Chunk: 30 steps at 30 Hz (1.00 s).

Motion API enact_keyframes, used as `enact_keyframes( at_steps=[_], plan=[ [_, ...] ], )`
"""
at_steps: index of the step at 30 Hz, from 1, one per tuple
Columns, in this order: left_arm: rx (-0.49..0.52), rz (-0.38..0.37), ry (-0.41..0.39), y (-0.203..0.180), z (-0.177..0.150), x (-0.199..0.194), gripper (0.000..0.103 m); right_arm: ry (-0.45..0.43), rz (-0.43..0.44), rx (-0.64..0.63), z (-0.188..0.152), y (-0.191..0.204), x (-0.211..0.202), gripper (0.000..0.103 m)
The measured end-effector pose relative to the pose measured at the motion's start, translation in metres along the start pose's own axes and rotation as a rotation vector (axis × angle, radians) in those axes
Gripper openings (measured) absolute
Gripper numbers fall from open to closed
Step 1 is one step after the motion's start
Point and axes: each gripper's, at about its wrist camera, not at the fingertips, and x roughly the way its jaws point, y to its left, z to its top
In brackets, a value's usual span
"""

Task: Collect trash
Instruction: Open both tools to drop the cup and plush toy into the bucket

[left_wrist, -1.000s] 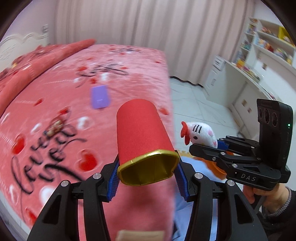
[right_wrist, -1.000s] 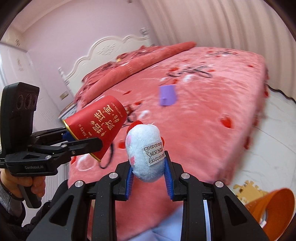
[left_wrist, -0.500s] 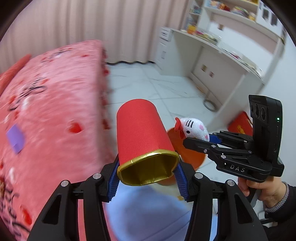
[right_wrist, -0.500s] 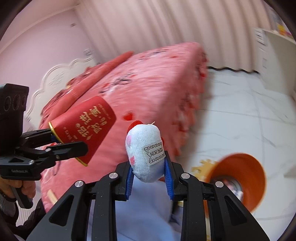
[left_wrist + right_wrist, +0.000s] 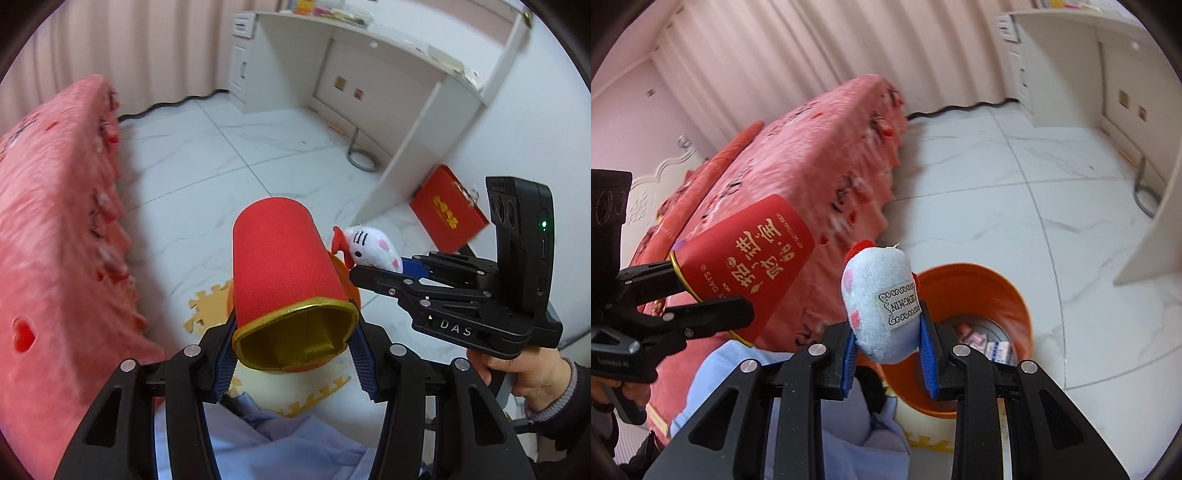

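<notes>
Red cup (image 5: 284,266) in L tongs (image 5: 293,354), plush (image 5: 881,314) in R tongs (image 5: 888,360)

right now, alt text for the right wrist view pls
The right tongs grip a small white plush toy above an orange trash bin on a white tiled floor. At left, the left tongs hold a red paper cup before a pink bed.

Bin (image 5: 975,295) on floor (image 5: 1015,192), bed (image 5: 812,158) left, desk (image 5: 1108,74) behind.
</notes>
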Motion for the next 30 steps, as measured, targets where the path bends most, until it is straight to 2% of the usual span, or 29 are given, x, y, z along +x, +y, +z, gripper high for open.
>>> enact_keyframes(
  at_steps=[4,11,16,19,21,30],
  plan=[
    [0.015,-0.018,0.032,-0.001,0.009,0.017,0.056,0.008,-0.017,0.032,-0.002,-0.019,0.004,0.030],
    [0.034,-0.031,0.084,-0.006,0.021,0.045,0.056,0.021,-0.032,0.062,-0.001,-0.030,0.016,0.030],
    [0.042,-0.038,0.100,-0.007,0.025,0.057,0.066,0.030,-0.041,0.097,0.003,-0.039,0.027,0.037],
    [0.035,-0.023,0.115,-0.007,0.026,0.063,0.069,0.040,-0.065,0.109,0.003,-0.042,0.032,0.054],
    [0.037,-0.009,0.117,-0.007,0.026,0.065,0.073,0.042,-0.060,0.117,0.003,-0.044,0.034,0.055],
    [0.008,-0.008,0.086,0.005,0.022,0.053,0.073,0.049,-0.048,0.095,0.003,-0.026,0.035,0.055]
  ],
)
